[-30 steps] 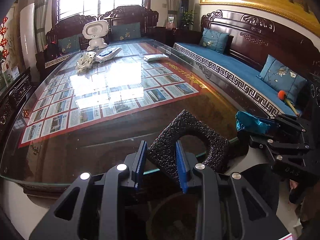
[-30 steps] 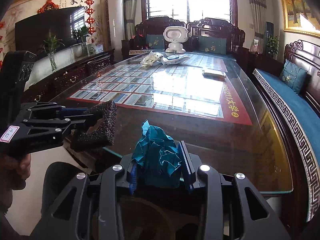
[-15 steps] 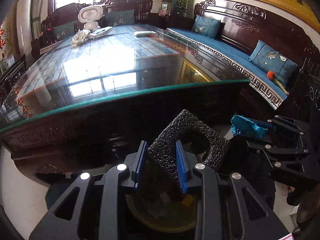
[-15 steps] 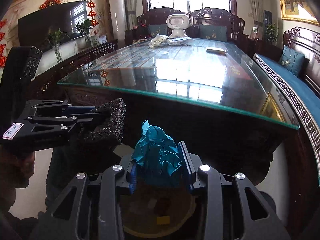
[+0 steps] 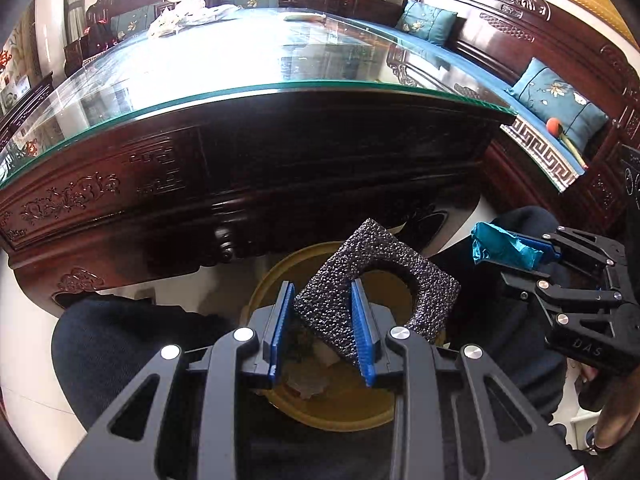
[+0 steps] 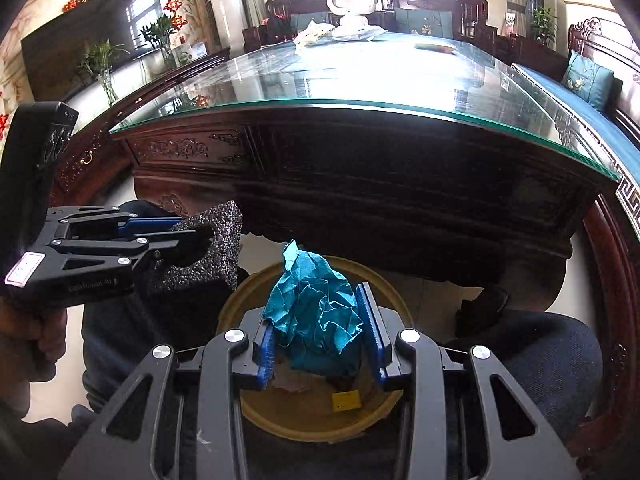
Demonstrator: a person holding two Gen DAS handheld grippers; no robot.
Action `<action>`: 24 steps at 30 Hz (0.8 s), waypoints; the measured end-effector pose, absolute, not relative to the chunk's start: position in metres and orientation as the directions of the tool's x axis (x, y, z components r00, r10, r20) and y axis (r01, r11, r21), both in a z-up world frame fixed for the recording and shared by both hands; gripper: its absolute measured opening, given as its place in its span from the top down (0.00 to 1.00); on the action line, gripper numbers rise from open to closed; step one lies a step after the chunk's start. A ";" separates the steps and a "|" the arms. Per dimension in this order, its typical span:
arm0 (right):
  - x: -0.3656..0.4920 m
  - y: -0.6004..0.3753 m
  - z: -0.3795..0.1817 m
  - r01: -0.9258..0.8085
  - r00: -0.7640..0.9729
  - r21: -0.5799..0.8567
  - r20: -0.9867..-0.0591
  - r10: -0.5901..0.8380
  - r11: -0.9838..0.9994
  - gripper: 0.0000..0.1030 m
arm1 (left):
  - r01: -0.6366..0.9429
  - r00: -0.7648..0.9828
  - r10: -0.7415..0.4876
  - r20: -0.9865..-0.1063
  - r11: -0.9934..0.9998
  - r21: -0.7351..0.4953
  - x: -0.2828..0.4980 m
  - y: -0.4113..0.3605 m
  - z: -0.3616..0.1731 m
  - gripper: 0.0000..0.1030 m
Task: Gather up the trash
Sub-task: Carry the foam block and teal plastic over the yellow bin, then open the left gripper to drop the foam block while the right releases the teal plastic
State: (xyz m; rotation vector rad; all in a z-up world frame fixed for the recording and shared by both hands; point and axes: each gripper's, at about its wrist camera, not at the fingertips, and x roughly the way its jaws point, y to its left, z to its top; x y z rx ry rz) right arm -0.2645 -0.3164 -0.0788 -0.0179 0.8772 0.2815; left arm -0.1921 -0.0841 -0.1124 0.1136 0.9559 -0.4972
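My left gripper (image 5: 322, 330) is shut on a black foam piece (image 5: 376, 294) with a round hole, held above a round yellow bin (image 5: 332, 400) on the floor. My right gripper (image 6: 320, 334) is shut on a crumpled teal paper (image 6: 316, 316), also above the yellow bin (image 6: 312, 412). The bin holds scraps and a small yellow note (image 6: 346, 400). Each gripper shows in the other's view: the right gripper (image 5: 516, 248) and the left gripper (image 6: 192, 232).
A dark carved wooden table with a glass top (image 5: 256, 92) stands just beyond the bin. My knees (image 6: 532, 356) flank the bin. A blue-cushioned bench (image 5: 536, 120) runs along the right. White items (image 6: 348, 28) lie at the table's far end.
Both grippers have dropped from table height to below the table edge, still holding the foam and the paper. The yellow bin has come into full view beneath them.
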 end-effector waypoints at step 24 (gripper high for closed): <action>-0.246 -0.321 -0.102 -0.247 0.534 0.128 -0.809 0.246 0.960 0.65 | 0.487 0.368 -0.354 -0.860 0.861 -0.145 -0.180 -0.110 -0.147 0.71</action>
